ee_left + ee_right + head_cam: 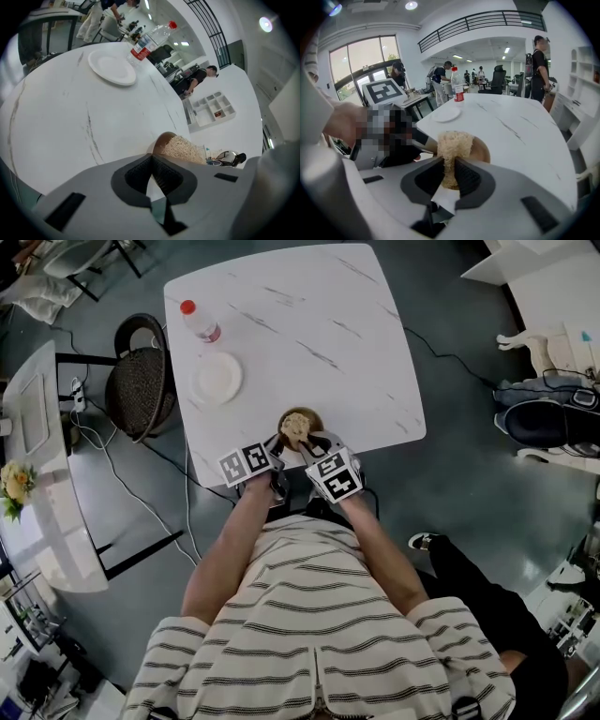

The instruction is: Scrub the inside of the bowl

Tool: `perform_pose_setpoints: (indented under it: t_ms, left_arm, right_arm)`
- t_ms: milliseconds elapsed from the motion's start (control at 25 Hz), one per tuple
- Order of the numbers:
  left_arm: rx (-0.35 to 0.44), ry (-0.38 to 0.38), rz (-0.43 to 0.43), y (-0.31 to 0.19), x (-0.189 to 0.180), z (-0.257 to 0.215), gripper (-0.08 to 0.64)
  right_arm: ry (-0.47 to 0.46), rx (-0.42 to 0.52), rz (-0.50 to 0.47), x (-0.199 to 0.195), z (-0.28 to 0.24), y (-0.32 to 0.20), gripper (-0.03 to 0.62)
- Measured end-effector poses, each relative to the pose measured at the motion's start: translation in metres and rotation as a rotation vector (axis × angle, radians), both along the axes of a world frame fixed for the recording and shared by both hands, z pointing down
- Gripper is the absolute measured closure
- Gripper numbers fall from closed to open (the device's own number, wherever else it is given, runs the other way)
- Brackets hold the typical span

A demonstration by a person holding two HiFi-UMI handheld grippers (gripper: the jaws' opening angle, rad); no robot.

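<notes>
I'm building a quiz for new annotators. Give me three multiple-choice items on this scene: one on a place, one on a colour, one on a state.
1. Where on the table does the bowl stand?
A at the edge nearest the person
B in the middle
C at a far corner

2. What colour is the bottle cap?
A blue
B red
C green

3. What state is the right gripper in?
A open
B shut on the scrubber
C shut and empty

Answers:
1. A, the head view shows the bowl at the near edge.
2. B, the cap shows red in the head view.
3. B, the right gripper view shows its jaws clamping the scrubber.
</notes>
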State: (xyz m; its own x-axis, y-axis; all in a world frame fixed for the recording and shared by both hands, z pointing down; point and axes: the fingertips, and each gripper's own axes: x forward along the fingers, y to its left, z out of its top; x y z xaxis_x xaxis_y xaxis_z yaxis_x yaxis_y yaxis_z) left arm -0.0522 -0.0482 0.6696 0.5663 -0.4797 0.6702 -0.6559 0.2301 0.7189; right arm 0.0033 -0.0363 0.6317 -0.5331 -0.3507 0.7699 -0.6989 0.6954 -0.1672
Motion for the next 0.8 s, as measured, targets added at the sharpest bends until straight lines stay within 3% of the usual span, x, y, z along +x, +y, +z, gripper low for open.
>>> perform_pose_setpoints:
  t_ms: [440, 800]
  left_arm:
    - [0.002, -0.002, -0.012, 0.001, 0.001, -0.002, 0.552]
    - [0.001, 0.005, -0.022, 0.002, 0.001, -0.002, 0.552]
  right_arm:
    - [0.016, 0.029, 0.024, 0.014, -0.003, -0.004, 0.517]
    - [0.010, 0.066, 0.098, 0.027, -0.006, -0.019, 0.517]
